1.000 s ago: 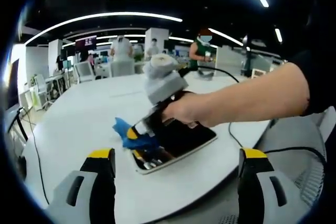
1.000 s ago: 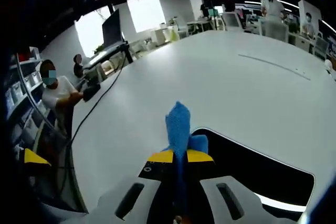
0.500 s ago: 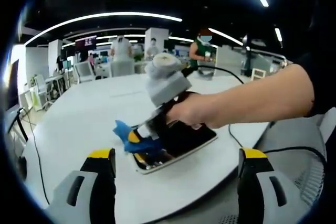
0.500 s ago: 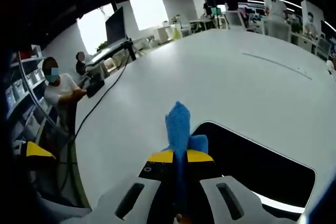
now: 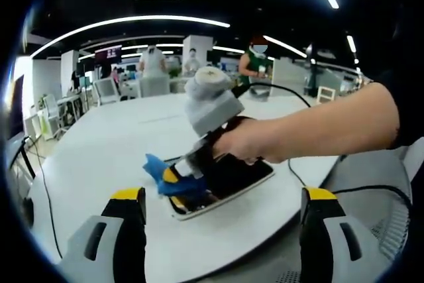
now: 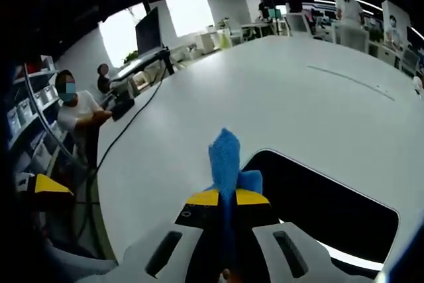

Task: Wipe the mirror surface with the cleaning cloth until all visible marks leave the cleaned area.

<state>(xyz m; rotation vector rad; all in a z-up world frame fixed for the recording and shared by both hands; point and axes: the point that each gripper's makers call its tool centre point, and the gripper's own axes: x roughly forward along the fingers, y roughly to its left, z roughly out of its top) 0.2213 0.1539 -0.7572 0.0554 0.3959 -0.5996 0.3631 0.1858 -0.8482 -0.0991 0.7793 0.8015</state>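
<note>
The mirror (image 5: 228,178) lies flat on the white surface (image 5: 99,150), near its edge. The blue cleaning cloth (image 6: 226,157) sits over the mirror's corner, pinched in the right claw (image 6: 227,198). At six o'clock in the left gripper view, the left claw (image 5: 222,207) hangs spread wide, holding nothing.

Large white table (image 5: 99,144), rounded at its corners. Lying flat near one edge, a dark mirror (image 5: 232,175) in a pale frame; black cable (image 6: 136,120) trailing across a far edge.
</note>
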